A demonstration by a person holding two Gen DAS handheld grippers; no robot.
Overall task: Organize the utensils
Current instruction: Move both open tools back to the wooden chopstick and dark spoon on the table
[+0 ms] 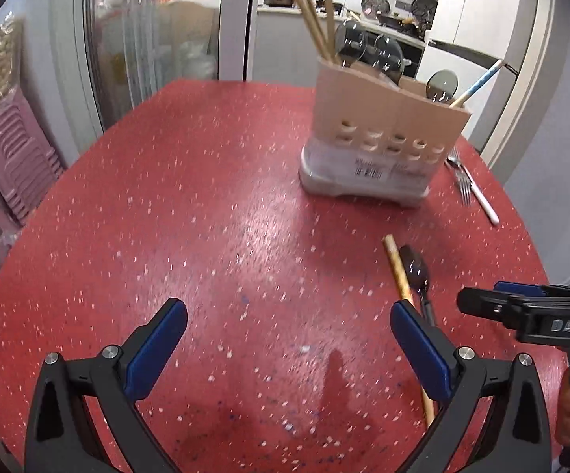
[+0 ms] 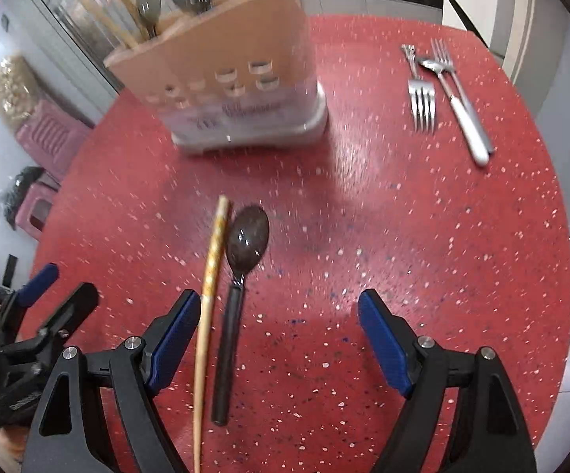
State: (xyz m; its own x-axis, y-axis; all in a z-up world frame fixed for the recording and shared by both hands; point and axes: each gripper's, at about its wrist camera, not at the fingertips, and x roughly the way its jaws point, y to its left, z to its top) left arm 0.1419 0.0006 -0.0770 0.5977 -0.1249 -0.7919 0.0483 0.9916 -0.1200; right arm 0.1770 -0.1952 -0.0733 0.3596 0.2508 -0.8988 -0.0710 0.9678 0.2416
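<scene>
A beige utensil holder (image 1: 387, 118) on a white base stands on the red speckled table (image 1: 190, 213); it holds chopsticks and dark spoons. It also shows in the right wrist view (image 2: 225, 63). A dark spoon (image 2: 245, 244) and a wooden chopstick (image 2: 212, 276) lie side by side on the table; both show in the left wrist view, spoon (image 1: 414, 272), chopstick (image 1: 397, 268). My left gripper (image 1: 288, 315) is open and empty above the table, left of them. My right gripper (image 2: 279, 307) is open and empty, the spoon handle near its left finger.
Two forks (image 2: 422, 98) and a white-handled utensil (image 2: 466, 118) lie on the table's far right, right of the holder. Stacked pink stools (image 1: 13, 149) stand on the floor to the left. Glass doors and a kitchen counter lie behind the table.
</scene>
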